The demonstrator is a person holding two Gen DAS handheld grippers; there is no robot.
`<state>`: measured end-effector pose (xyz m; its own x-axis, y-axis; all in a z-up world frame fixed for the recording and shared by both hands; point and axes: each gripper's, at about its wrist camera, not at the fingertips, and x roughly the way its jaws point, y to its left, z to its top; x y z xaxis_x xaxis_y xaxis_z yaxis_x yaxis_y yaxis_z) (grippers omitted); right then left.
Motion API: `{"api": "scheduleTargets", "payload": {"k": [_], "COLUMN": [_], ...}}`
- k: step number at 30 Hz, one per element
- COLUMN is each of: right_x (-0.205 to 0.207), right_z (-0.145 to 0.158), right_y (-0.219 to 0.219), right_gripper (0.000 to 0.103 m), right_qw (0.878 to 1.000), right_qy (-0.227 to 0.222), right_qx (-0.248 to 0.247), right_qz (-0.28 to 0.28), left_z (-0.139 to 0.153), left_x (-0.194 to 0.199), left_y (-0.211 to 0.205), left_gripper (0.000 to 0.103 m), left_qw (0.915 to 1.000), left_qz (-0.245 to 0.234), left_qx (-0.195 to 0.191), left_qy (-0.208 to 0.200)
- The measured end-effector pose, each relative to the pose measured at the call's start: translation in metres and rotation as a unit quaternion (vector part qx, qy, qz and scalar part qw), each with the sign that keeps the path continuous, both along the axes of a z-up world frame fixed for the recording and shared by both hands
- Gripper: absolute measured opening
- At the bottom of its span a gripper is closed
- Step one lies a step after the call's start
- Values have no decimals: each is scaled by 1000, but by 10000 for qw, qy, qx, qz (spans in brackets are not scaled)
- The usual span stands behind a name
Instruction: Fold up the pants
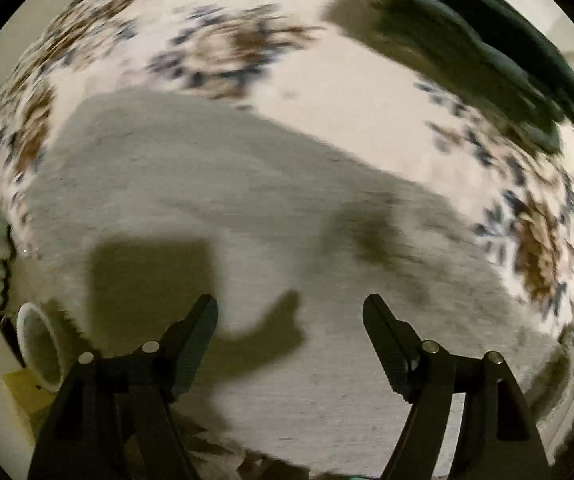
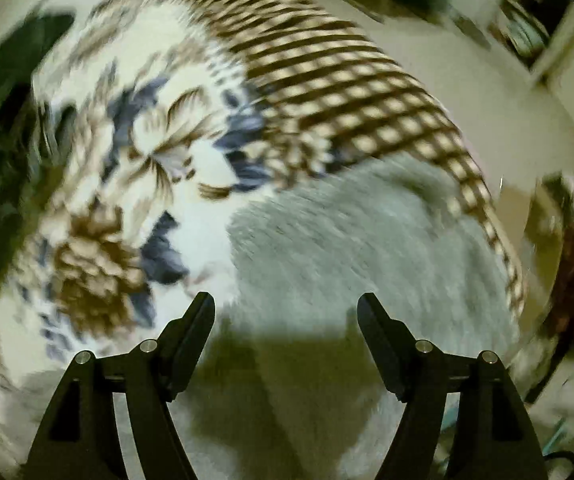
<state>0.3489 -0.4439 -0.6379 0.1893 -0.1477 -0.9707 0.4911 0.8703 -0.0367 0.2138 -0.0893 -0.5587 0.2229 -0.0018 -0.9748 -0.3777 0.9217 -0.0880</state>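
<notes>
A: Grey, fuzzy pants are lying flat on the floral-patterned cloth.

B: Both grippers, left and right, are hovering over them, fingers apart, gripping nothing.

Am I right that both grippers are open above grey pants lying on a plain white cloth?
Not quite. The cloth isn't plain: the right wrist view shows brown and blue flowers and a checked border. Both the left gripper and right gripper are open above the grey pants.
</notes>
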Motion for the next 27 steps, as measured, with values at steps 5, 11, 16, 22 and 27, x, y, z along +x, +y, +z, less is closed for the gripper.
{"api": "scheduleTargets", "payload": {"k": [5,11,16,22,27], "right_x": [1,-100,-190,-241,-242], "right_z": [-20,19,-21,-31,-53], "right_y": [-10,-104,-181,-191,-180], "right_gripper": [37,11,16,58,58], "right_qw": [9964,9875,9561,9317,9071], "right_qy": [437,-19,450,-377,-830], "right_qx": [-719,-450,611,1650,2303], "right_qz": [69,-1513,-2830,-3213,-3425], "left_z": [12,8,-6,-14,-22], "left_x": [11,2,-10,-22,-31], "left_y": [-57,-96,-112,-116,-109], "left_gripper": [74,74,74,74,74], "left_qw": [9983,9956,9945,9931,9934], "left_qz": [-568,-933,-970,-1040,-906], "left_qx": [20,-83,-168,-67,-13], "left_qy": [-153,77,350,538,709]}}
